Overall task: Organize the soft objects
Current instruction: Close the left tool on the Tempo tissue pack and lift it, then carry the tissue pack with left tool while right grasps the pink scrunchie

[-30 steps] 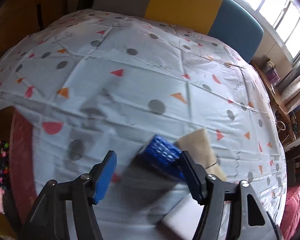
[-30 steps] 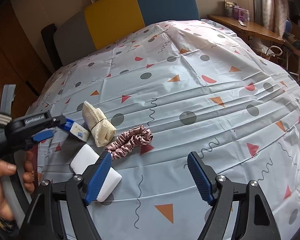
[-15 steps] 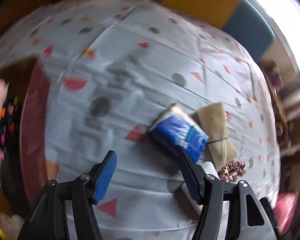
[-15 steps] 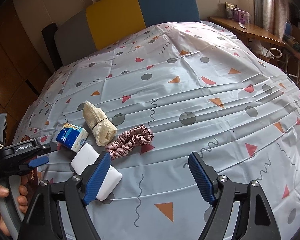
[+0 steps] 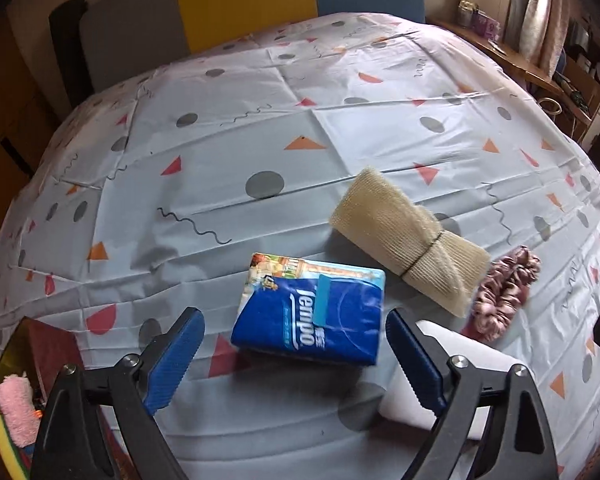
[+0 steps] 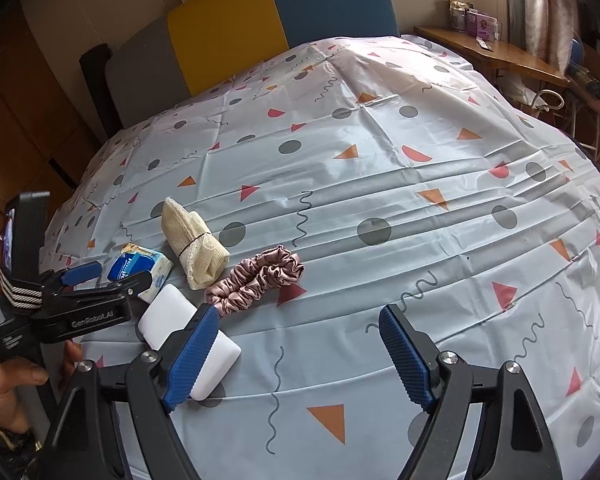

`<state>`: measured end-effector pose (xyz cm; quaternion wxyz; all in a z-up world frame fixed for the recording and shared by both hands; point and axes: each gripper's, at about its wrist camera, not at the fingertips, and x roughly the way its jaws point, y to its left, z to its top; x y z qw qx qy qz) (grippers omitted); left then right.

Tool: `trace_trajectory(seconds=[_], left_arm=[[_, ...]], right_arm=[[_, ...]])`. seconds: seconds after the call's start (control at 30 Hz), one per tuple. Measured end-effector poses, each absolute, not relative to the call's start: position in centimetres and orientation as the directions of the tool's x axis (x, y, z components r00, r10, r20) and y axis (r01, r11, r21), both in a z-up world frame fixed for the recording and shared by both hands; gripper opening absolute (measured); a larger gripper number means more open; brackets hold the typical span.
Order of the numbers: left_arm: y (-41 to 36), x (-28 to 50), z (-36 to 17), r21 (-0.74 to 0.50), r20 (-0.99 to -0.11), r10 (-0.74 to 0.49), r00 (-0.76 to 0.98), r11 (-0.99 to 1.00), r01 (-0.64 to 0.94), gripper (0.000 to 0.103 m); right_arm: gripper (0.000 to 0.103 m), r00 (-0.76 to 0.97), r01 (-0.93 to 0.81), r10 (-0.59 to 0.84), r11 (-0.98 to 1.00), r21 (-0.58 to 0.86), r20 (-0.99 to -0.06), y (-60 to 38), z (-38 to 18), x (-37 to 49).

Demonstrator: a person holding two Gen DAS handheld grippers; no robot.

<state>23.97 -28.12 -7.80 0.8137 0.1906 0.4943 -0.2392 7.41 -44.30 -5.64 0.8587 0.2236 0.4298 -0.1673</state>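
Your left gripper (image 5: 290, 354) jaws: wide, empty, flanking but not touching the blue Tempo tissue pack (image 5: 312, 312). Right gripper (image 6: 300, 354) jaws: wide, empty, over bare patterned tabletop (image 6: 420, 208). Outward: white foam block (image 6: 188, 334), cream mesh cloth bundle (image 5: 408, 240) and pink satin scrunchie (image 6: 256, 278) lie close together at your left. Judgement: grouping largely done; no container visible, so what remains is unclear.

We see the white sponge (image 5: 456, 376) partly hidden behind the left gripper's right finger (image 5: 414, 364), its near end cut off. In the right wrist view the tissue pack (image 6: 140, 266) is half covered by the left gripper (image 6: 112, 276); its print is too small to read
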Motion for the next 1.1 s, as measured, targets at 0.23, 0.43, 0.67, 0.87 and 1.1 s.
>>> trace_trajectory(seconds=[0.23,0.43,0.67,0.87,1.1], left_arm=[[-26.8,23.6,-8.3,0.015,-0.905,-0.214,0.368,0.848,0.53,0.075],[-23.7,21.1,-5.9,-0.025,-0.879,-0.24,0.411,0.886,0.463,0.075],[-20.8,16.1,-3.0,-0.067,-0.856,-0.296,0.423,0.876,0.477,0.075],[-18.7,11.9,-0.2,-0.074,-0.803,-0.355,0.479,0.856,0.511,0.075],[-15.8,9.1,0.7,-0.115,-0.781,-0.396,0.483,0.851,0.512,0.075]], right_arm=[[0.083,0.559,0.495,-0.097,0.836,0.238,-0.824,-44.8,-6.3,7.5],[0.083,0.533,0.498,-0.066,0.831,0.249,-0.844,-44.8,-7.6,7.9],[0.083,0.511,0.489,-0.064,0.842,0.229,-0.857,-44.3,-8.6,8.3],[0.08,0.529,0.494,0.014,0.808,0.321,-0.848,-44.4,-9.9,8.6],[0.078,0.511,0.545,0.001,0.773,0.324,-0.86,-44.5,-10.8,11.7]])
